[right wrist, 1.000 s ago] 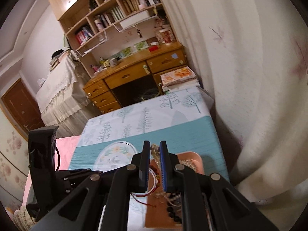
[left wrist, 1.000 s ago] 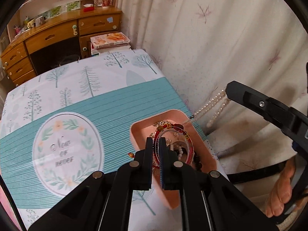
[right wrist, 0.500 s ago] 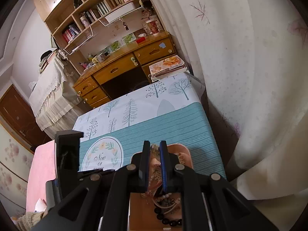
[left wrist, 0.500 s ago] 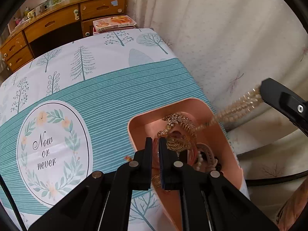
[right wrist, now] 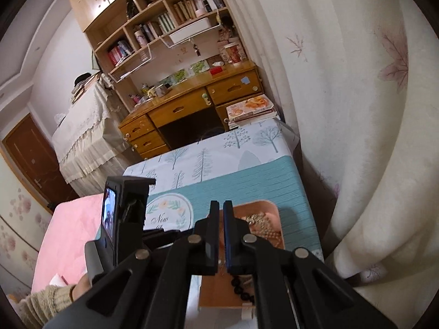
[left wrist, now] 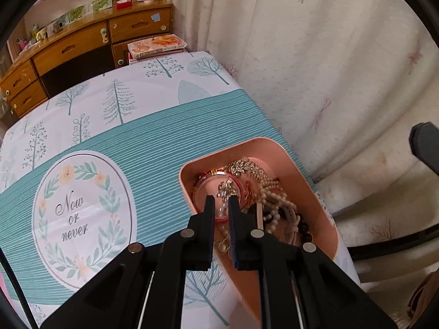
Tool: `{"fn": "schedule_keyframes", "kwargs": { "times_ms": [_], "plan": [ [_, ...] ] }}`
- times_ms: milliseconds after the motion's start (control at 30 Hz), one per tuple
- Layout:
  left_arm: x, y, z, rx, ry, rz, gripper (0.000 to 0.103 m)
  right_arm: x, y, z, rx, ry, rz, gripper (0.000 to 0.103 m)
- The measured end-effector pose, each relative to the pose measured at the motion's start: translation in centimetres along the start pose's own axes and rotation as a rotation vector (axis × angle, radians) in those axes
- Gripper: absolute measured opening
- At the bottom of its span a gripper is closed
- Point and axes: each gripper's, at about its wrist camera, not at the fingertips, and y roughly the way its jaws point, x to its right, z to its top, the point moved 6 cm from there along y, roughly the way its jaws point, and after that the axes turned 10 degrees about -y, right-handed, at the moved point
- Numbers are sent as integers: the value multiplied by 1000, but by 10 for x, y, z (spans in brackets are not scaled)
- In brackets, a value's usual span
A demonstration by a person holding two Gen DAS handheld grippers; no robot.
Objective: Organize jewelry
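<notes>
A pink tray (left wrist: 282,150) sits at the table's right edge, full of tangled jewelry: a red bangle (left wrist: 212,176), a gold crystal necklace (left wrist: 247,168), a pearl strand (left wrist: 270,192) and dark beads (left wrist: 304,231). My left gripper (left wrist: 221,201) hangs over the tray's near left part, its jaws nearly closed with a narrow gap and nothing clearly between them. My right gripper (right wrist: 221,205) is above the tray (right wrist: 260,204), jaws nearly together and empty; its finger edge shows in the left wrist view (left wrist: 425,148).
The table wears a teal striped cloth with a "Now or never" oval (left wrist: 79,211). A curtain (left wrist: 315,54) hangs close on the right. A wooden desk (right wrist: 192,107) and stacked books (right wrist: 251,107) stand beyond the table. A pink bed (right wrist: 71,235) lies left.
The pearl strand that hung from my right gripper now lies in the tray. The right gripper has pulled back and to the right. My left gripper stays over the tray.
</notes>
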Motion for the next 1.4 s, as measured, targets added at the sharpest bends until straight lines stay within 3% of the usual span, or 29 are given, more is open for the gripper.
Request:
{"fn": "schedule_keyframes", "kwargs": {
  "times_ms": [100,167,233,333,433,533,700,833,1000,1267,1400],
  "plan": [
    [-3,-14,-7,18,4,-1,24,-3,0,-7,-16,-6,8,3],
    [-4,-23,-11,39,9,10,44,-7,2,-14,-34,-12,20,3],
    [-8,-35,-16,74,14,24,58,-12,6,-22,-53,-21,29,3],
    [-12,-55,-26,129,24,49,68,-24,13,-39,-84,-52,24,3],
    [-20,-74,-40,185,8,76,89,-34,20,-57,-109,-81,25,3],
    [-34,-94,-61,244,-25,117,102,-46,26,-77,-132,-119,24,3],
    [-59,-113,-97,274,-120,227,102,-59,31,-107,-189,-139,26,4],
    [-71,-121,-114,268,-212,244,102,-70,24,-116,-202,-133,63,9],
    [-75,-141,-116,331,-276,335,102,-84,-2,-110,-144,-156,67,40],
    [-51,-175,-111,375,-263,368,102,-94,-45,-85,-51,-131,71,52],
    [-46,-189,-112,382,-269,349,102,-99,-58,-78,-24,-153,42,55]
  ]
}}
